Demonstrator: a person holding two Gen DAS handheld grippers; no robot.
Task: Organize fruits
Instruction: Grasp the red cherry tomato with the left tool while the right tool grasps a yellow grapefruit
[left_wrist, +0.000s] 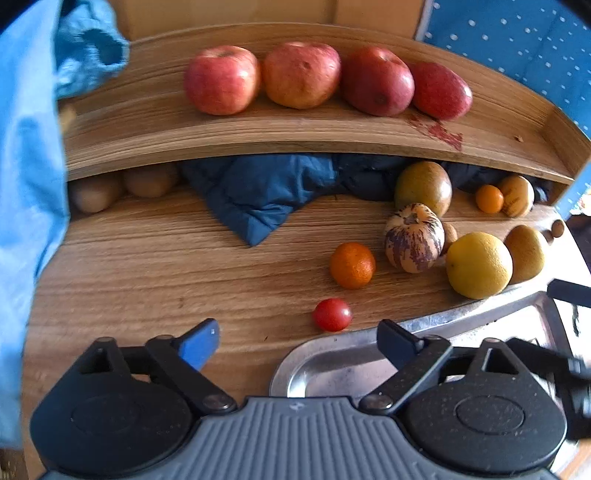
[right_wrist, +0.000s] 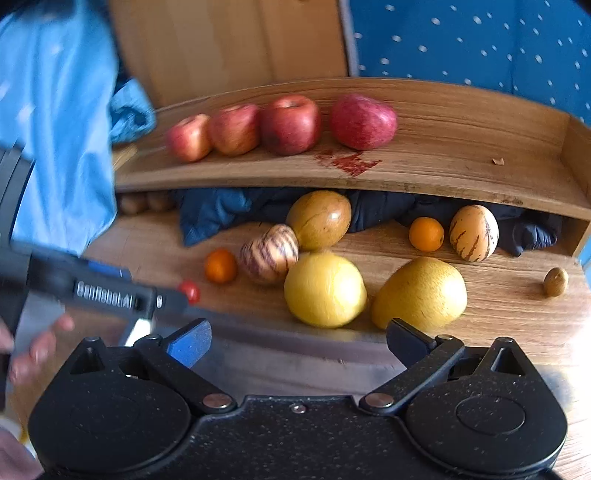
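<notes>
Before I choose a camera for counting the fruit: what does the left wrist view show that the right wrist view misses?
Only the left wrist view shows the metal tray. Only the right wrist view shows a hand and the left gripper side-on. Both share four apples on the shelf, the cherry tomato and the blue jacket.

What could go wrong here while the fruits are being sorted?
1. The cherry tomato lies loose near the table's front edge beside the metal tray; a nudge from the open left gripper may roll it off.
2. The yellow citrus touches the striped fruit, so the open right gripper might push both.
3. The apples sit unsecured on the shelf.
</notes>
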